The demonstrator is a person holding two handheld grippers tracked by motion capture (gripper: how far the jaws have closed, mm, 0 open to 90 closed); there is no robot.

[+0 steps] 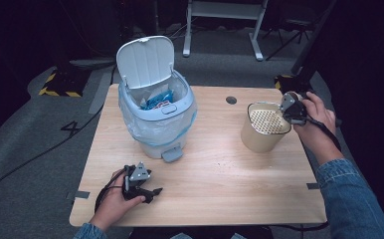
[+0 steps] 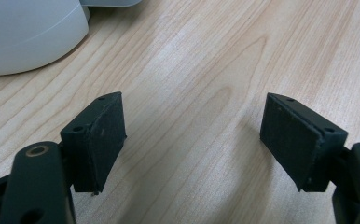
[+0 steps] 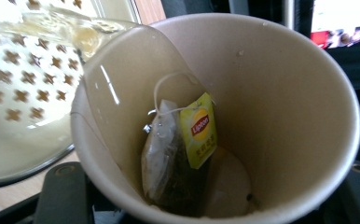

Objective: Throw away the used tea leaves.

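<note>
The right gripper clamps a tipped paper cup, tea bag inside, over the strainer bucket's rim, while the left gripper rests open-jawed on bare table near the pedal bin.

a white pedal bin with its lid raised is seen at the left of the wooden table, blue packets inside. the right gripper is held at the rim of a beige perforated container, while the left gripper is rested low on the table, well apart from it.
</note>
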